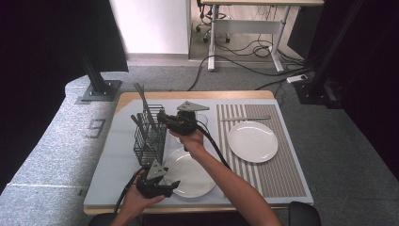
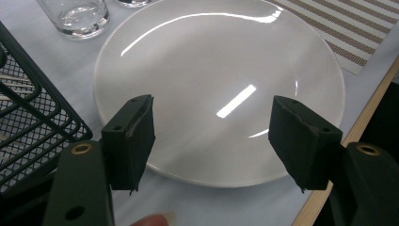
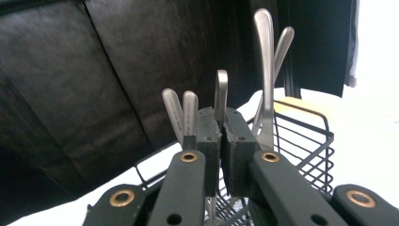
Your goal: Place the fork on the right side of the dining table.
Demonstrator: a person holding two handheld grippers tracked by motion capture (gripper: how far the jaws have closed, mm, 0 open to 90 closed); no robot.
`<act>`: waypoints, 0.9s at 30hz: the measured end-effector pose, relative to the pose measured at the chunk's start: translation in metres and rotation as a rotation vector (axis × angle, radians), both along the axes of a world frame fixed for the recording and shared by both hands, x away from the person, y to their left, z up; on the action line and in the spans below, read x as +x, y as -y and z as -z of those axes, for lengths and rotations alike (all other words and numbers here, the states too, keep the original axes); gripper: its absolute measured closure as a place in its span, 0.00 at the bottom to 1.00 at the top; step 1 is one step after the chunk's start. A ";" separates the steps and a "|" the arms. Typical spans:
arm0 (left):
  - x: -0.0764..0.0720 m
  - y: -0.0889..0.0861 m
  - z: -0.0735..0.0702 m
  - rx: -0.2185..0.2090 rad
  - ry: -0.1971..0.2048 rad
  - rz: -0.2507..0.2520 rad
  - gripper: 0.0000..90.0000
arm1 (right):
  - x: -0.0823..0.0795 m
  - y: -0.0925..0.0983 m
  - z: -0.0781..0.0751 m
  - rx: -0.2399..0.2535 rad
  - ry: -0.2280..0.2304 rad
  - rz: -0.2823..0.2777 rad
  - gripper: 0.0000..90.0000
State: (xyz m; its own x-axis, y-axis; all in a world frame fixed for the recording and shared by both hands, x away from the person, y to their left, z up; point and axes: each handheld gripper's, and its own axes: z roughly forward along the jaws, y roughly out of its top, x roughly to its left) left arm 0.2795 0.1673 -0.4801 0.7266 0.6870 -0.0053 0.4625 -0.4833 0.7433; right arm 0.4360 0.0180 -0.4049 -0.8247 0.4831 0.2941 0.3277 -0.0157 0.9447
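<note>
Near the table's front edge, left gripper (image 2: pixel 211 141) hovers with jaws apart over a plate (image 2: pixel 216 61), holding nothing. Right gripper (image 3: pixel 221 127) is clamped on a handle (image 3: pixel 221 92) standing in the basket (image 3: pixel 306 141) straight ahead.

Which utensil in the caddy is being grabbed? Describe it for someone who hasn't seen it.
Find the black wire caddy at the table's left. Several steel handles stand in it. It is the short one clamped between the right hand-held gripper's pads, with taller handles beside it.
</note>
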 end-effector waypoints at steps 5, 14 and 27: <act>0.000 0.002 0.000 0.003 0.000 0.003 0.36 | -0.006 0.009 -0.006 0.038 0.007 0.007 0.96; 0.001 -0.001 -0.001 -0.001 0.001 -0.007 0.36 | -0.010 0.018 -0.013 0.099 0.000 0.012 0.96; 0.001 0.000 0.000 0.003 0.001 -0.004 0.36 | -0.015 0.025 -0.021 0.150 -0.012 0.012 0.96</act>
